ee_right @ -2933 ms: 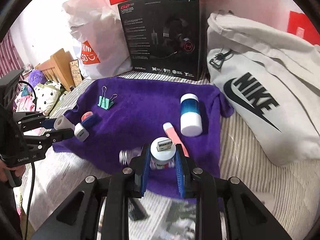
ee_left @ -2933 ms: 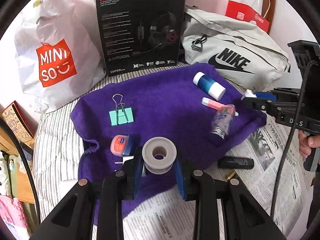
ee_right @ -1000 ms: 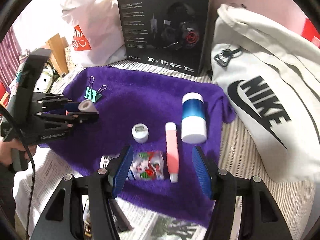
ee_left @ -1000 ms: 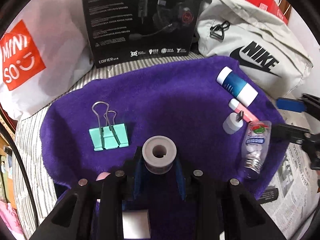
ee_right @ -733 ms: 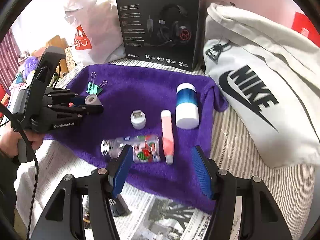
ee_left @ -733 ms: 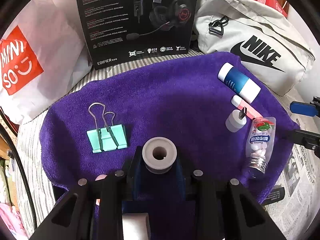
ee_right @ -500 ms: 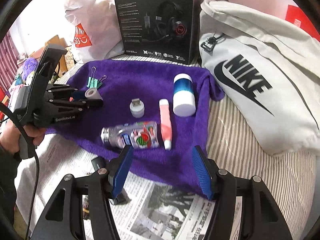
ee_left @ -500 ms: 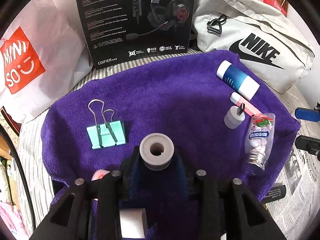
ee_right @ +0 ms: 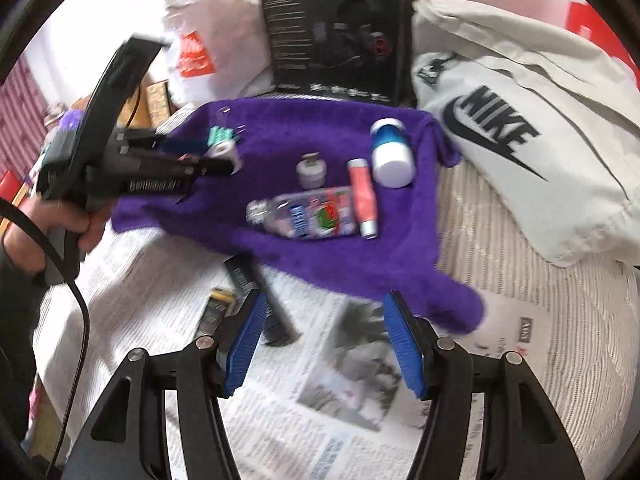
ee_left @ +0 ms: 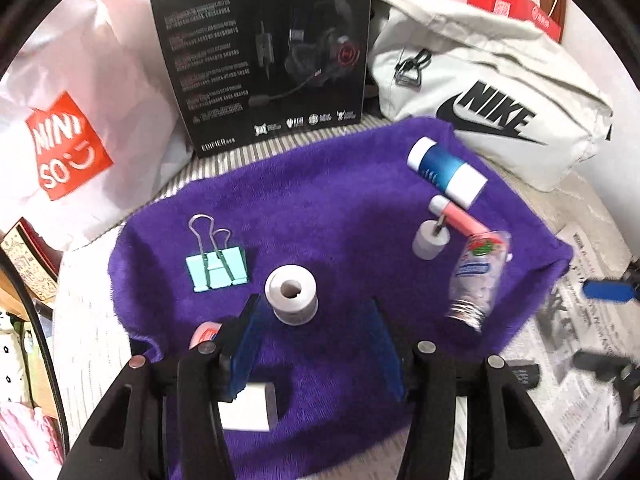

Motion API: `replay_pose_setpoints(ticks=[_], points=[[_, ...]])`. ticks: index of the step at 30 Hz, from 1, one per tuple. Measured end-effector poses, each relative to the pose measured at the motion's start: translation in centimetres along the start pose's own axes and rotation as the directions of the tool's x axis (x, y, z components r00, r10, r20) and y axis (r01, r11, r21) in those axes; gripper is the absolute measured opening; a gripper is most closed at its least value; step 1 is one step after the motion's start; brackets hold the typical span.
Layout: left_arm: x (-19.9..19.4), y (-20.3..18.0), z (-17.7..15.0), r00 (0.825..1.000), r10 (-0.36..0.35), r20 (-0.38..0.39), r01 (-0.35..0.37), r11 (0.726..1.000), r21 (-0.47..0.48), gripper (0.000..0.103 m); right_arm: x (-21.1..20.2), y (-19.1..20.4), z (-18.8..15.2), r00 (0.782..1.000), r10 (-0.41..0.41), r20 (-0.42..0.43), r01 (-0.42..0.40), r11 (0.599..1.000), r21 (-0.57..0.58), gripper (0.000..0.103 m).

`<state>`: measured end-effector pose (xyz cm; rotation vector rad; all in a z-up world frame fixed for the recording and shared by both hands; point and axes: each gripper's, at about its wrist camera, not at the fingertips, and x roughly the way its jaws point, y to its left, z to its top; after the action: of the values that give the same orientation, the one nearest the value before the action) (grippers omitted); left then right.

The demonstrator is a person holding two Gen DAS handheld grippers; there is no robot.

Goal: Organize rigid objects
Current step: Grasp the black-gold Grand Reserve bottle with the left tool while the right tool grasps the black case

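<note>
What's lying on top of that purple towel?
On the towel: a green binder clip, grey spool, small white cap, pink tube, blue-and-white bottle and clear candy bottle. The left claw partly covers two more items.

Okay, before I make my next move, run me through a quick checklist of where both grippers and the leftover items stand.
1. Left hand-held gripper open: ok.
2. Spool upright on the purple towel: ok.
3. Right hand-held gripper open and empty: ok.
4. Black stick on the towel with the rest: not ok, it lies on the newspaper.
5. Identity of the small gold item beside it: cannot tell, blurred.
</note>
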<state>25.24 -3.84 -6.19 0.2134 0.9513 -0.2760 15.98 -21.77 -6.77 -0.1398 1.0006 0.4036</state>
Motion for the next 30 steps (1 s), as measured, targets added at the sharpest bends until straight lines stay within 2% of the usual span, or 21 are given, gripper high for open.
replay_pose_setpoints(ticks=[4, 6, 11, 15, 19, 23, 27, 30], points=[[-2.7, 0.2, -0.6, 0.999, 0.007, 0.035, -0.006, 1.0, -0.011, 0.052, 1.1, 1.8, -0.4, 0.999, 0.038, -0.02, -0.04, 0.997, -0.059, 0.06], [-4.0, 0.4, -1.1, 0.999, 0.001, 0.05, 0.0, 1.0, -0.021, 0.053, 2.2, 2.5, -0.4, 0.998, 0.053, -0.043, -0.057, 0.994, -0.092, 0.055], [-6.2, 0.7, -2.5, 0.997, -0.013, 0.07, 0.015, 0.999, -0.029, 0.056, 4.5, 3.7, -0.6, 0.996, 0.031, -0.083, -0.045, 0.983, -0.177, 0.044], [-6.9, 1.0, -3.3, 0.997, -0.011, 0.073, 0.013, 0.999, -0.033, 0.056, 5.3, 4.4, -0.6, 0.997, 0.008, -0.076, -0.026, 0.971, -0.239, 0.043], [-7.0, 1.3, -4.4, 0.997, -0.026, 0.07, 0.03, 0.998, -0.062, 0.056, 5.8, 4.7, 0.0, 0.997, 0.021, -0.072, -0.038, 0.969, -0.245, 0.04], [-6.7, 1.2, -5.5, 0.997, -0.042, 0.059, 0.047, 0.995, -0.083, 0.056, 5.9, 5.0, 0.2, 0.996, 0.044, -0.076, -0.062, 0.966, -0.25, 0.026], [-6.7, 0.8, -6.5, 0.998, -0.037, 0.046, 0.041, 0.995, -0.087, 0.056, 5.5, 4.6, -0.2, 0.995, 0.034, -0.099, -0.053, 0.979, -0.199, 0.023], [-6.6, 0.4, -7.2, 0.998, -0.054, 0.034, 0.057, 0.993, -0.099, 0.056, 4.3, 3.1, -1.5, 0.994, -0.012, -0.113, -0.003, 0.991, -0.136, 0.023]])
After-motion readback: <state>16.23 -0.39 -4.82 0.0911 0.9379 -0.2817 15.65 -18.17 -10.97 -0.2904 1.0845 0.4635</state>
